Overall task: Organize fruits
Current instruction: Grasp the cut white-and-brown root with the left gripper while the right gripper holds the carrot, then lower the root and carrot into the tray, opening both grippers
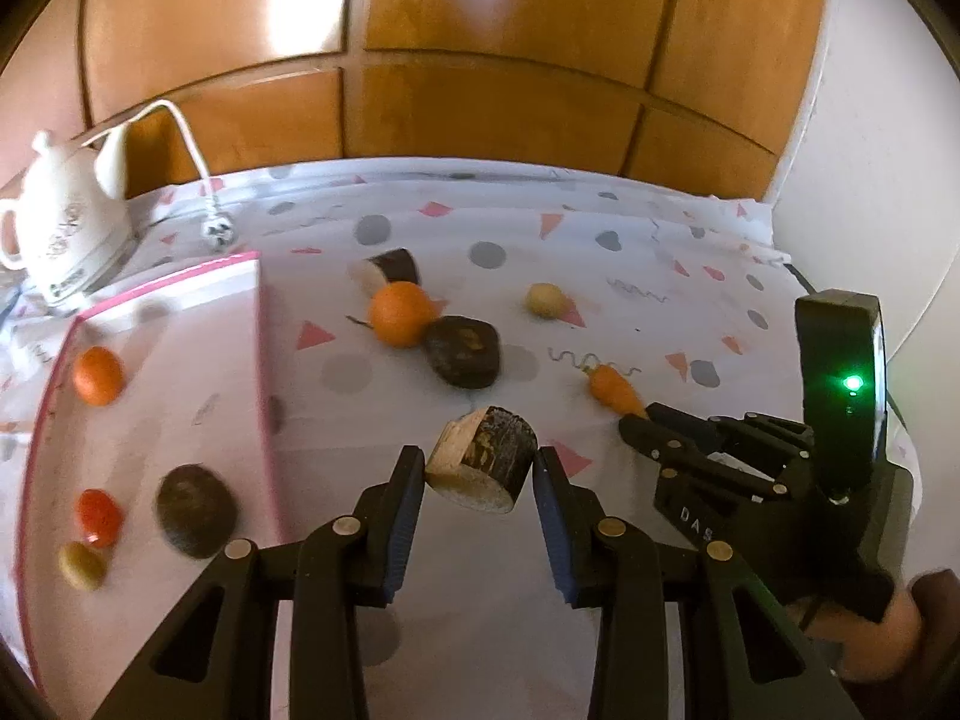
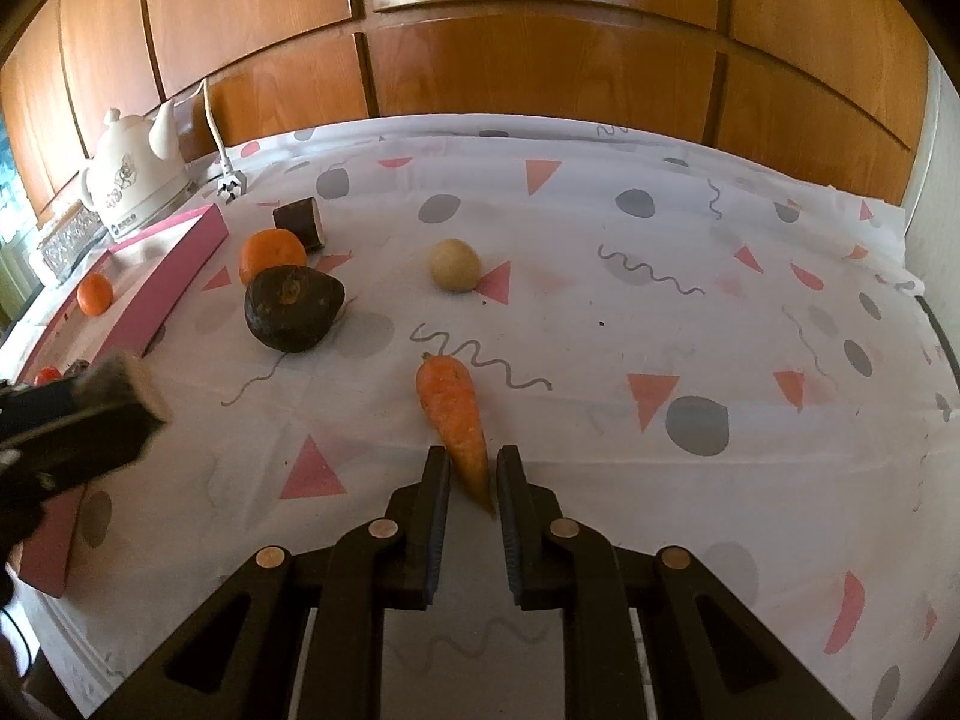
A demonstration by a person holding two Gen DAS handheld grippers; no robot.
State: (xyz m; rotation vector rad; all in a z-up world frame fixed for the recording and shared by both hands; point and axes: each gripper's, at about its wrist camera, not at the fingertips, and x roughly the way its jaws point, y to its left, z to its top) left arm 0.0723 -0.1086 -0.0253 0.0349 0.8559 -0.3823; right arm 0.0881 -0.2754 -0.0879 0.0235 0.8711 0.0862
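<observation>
Far left, the pink-edged tray [image 1: 261, 360] already carries small fruits. Right of it, the left hand-held gripper [image 1: 480, 474] is clamped on a dark, cut-ended chunk [image 1: 483, 459], lifted clear of the worktop [image 2: 600, 312]. Further right, the right hand-held gripper [image 2: 474, 480] pinches the carrot [image 2: 453, 408] tip, jaws narrow. Open cloth beyond; only the right wrist view shows the worktop's right edge.

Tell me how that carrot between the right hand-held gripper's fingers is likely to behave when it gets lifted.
The carrot looks stiff, so it probably won't droop. The right hand-held gripper has only its thin tapered tip, so the thick end may sag or swing down. Its round, cone-like shape suggests it could roll in an arc if dropped.
</observation>
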